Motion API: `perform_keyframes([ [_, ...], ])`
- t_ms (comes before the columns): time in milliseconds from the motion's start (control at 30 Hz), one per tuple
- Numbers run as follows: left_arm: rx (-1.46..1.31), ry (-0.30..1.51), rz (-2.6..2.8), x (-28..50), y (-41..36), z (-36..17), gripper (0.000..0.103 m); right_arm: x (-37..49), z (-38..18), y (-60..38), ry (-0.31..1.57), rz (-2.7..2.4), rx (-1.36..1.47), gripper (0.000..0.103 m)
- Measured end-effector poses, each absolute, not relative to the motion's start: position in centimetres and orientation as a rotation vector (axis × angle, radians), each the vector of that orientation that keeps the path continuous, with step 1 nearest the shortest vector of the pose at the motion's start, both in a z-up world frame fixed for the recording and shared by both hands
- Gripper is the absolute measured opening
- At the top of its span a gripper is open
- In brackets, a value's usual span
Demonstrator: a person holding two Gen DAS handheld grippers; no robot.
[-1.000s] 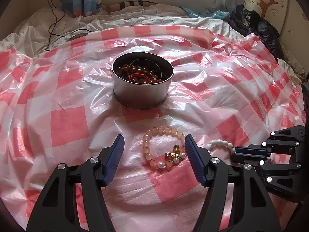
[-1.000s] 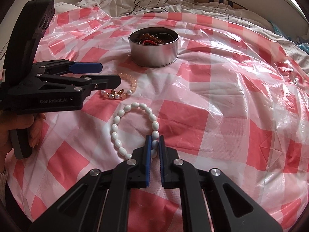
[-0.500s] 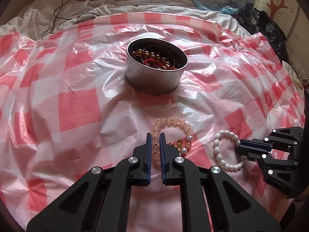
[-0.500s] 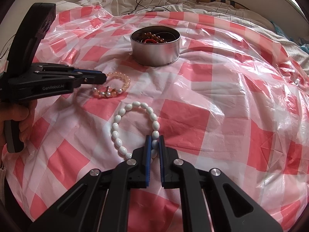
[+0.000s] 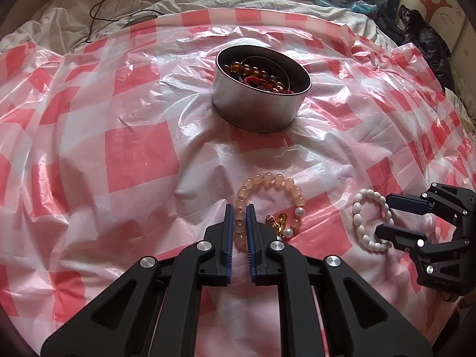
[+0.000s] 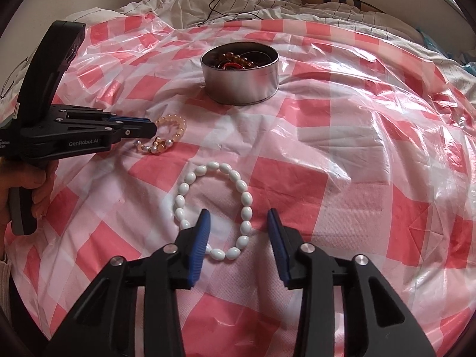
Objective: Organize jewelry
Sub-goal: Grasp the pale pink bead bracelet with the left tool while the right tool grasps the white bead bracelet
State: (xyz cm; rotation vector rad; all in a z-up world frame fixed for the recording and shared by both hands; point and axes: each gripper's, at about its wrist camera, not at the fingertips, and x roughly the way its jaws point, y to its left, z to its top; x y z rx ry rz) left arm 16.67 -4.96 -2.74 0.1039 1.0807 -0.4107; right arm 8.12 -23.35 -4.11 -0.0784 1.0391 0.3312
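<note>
A pink bead bracelet (image 5: 279, 180) with gold and pearl charms lies on the checked sheet. My left gripper (image 5: 239, 211) is shut on its left side. From the right wrist view the same left gripper (image 6: 148, 126) reaches in from the left over that pink bracelet (image 6: 175, 125). A white bead bracelet (image 6: 208, 168) lies flat. My right gripper (image 6: 238, 217) has its jaws opening, with the bracelet's near right beads between the pads and untouched. The left wrist view shows this right gripper (image 5: 383, 215) at the white bracelet (image 5: 357, 211). A round metal tin (image 5: 258, 110) holding several bead strings stands behind.
A red-and-white checked plastic sheet (image 5: 134, 160) covers a bed. Rumpled white bedding with a black cable (image 5: 98, 3) lies beyond it, and dark clothing (image 5: 425, 35) sits at the far right. A person's hand (image 6: 38, 184) holds the left gripper's handle. The tin (image 6: 241, 86) is centre back.
My left gripper went from open around the pink bracelet to shut on it. My right gripper, shut on the white bracelet before, has opened and let it lie.
</note>
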Motion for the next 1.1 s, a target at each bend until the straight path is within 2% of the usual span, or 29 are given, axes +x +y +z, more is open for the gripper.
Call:
perform_keyframes([
  [33, 0.108, 1.077, -0.416, 16.6, -5.0, -2.7, 0.007, 8.2, -4.1, -23.5, 1.039, 0.327, -0.071, 0.02],
  [100, 0.11, 1.058, -0.434, 16.3, -5.2, -2.2, 0.007, 8.2, -3.9, -23.9, 1.031, 0.328, -0.052, 0.008],
  [367, 0.07, 0.996, -0.444, 15.9, -4.7, -0.2, 0.007, 7.8, -1.2, -24.8, 0.894, 0.324, 0.011, 0.008],
  [700, 0.124, 1.023, -0.421, 15.9, -4.9, -1.1, 0.007, 8.8, -3.2, -25.0, 0.984, 0.291, 0.018, 0.009],
  [767, 0.123, 1.024, -0.419, 15.9, -4.8, -1.2, 0.007, 8.8, -3.5, -24.9, 0.993, 0.284, 0.011, 0.017],
  [800, 0.122, 1.026, -0.418, 15.9, -4.8, -1.2, 0.007, 8.8, -3.5, -24.8, 0.995, 0.283, 0.007, 0.029],
  [833, 0.122, 1.028, -0.417, 16.0, -4.8, -1.2, 0.007, 8.7, -3.6, -24.7, 0.99, 0.282, 0.001, 0.032],
  [1000, 0.126, 1.058, -0.407, 16.2, -4.8, -1.9, 0.007, 8.7, -4.0, -24.2, 1.002, 0.281, -0.037, 0.032],
  [1067, 0.136, 1.07, -0.398, 16.3, -4.8, -2.3, 0.007, 8.7, -4.0, -24.1, 1.005, 0.281, -0.043, 0.026],
  [1100, 0.137, 1.075, -0.395, 16.4, -4.8, -2.4, 0.007, 8.7, -4.0, -24.0, 1.007, 0.282, -0.045, 0.017],
])
